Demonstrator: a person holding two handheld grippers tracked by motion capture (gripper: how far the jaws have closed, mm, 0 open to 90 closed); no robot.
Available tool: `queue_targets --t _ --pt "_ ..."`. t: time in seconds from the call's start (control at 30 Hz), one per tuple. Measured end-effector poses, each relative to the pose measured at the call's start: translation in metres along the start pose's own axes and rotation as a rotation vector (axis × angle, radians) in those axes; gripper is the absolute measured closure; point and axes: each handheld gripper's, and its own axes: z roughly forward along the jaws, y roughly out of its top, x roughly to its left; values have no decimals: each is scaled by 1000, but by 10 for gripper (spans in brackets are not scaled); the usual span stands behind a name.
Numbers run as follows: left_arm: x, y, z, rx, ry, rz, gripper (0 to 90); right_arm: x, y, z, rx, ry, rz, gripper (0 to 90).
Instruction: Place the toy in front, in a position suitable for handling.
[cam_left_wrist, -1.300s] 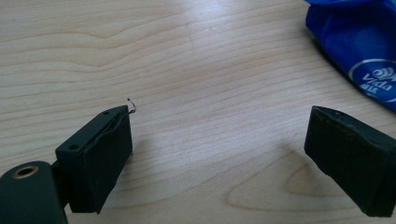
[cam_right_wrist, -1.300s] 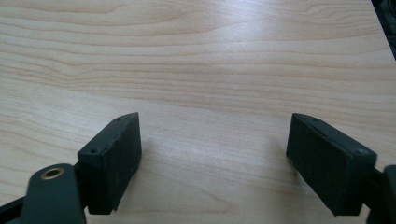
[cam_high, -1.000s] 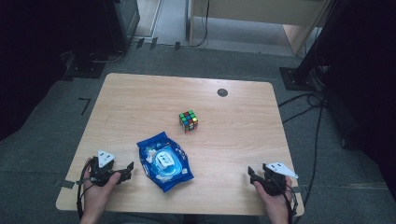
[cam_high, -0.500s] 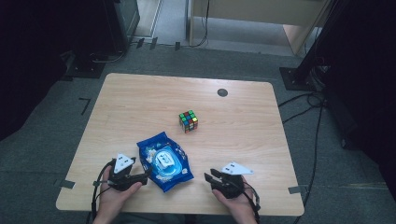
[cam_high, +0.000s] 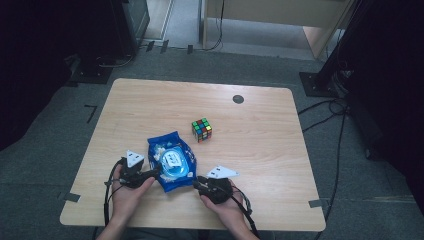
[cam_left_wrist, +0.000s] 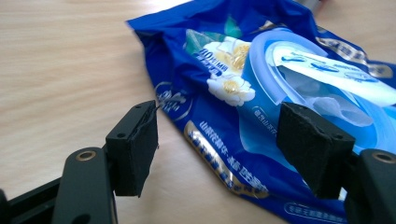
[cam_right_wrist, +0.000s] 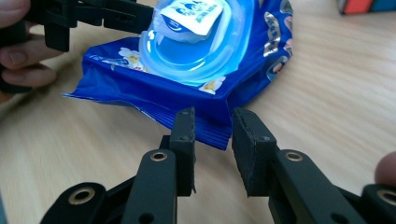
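Gripper (cam_right_wrist: 212, 140) astride blue pack (cam_right_wrist: 196, 88) corner

Both tongs (cam_high: 155, 174) (cam_high: 196, 184) narrowing, unclamped

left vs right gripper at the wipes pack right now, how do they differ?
The left gripper has its jaws set wide, straddling the long side edge of the blue wipes pack; the right gripper has a narrow gap, at the pack's near end seam. Both have just been closing, the right further. Shared: black pads close to the pack, neither visibly clamping it.

A scrambled puzzle cube (cam_high: 201, 129) sits mid-table (cam_high: 260, 150), near what seems a dark grommet (cam_high: 238, 99).
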Motion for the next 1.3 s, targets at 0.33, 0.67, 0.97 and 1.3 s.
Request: queue_targets --t 0.33,0.67,0.97,1.3 --pt "19 -1 -21 -69 -34 -37 267 9 25 32 11 28 -24 579" --pt "50 -17 -30 -72 6 -62 220 -31 41 -4 -112 -77 54 339" --pt "54 -26 -23 -47 12 -45 195 -65 74 42 -115 -282 63 162" --pt "52 -27 -20 -23 3 -28 167 -85 96 79 -75 -364 56 182"
